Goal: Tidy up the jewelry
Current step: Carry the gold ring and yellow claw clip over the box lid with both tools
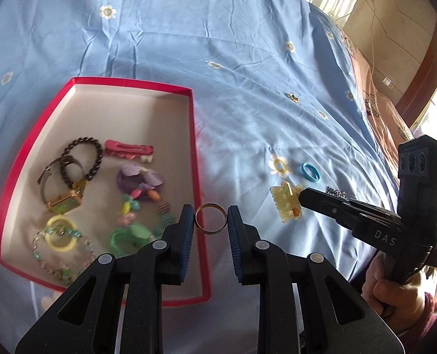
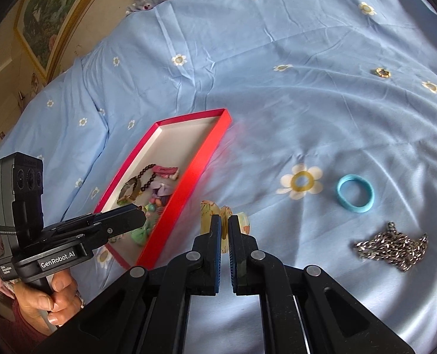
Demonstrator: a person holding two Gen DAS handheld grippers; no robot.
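At lower centre, the left gripper pinches a gold ring above the red tray's right rim. The right gripper, lower centre, clamps a yellow hair claw on the blue bedsheet.

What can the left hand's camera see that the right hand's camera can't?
Only the left wrist view shows the gold ring pinched in the left gripper, plus the yellow ring and bead necklace in the box.

Only the right wrist view shows the whole silver chain, and the right gripper closed on the yellow hair clip.

Both show the red box, the blue ring, the clip and the blue flowered sheet.
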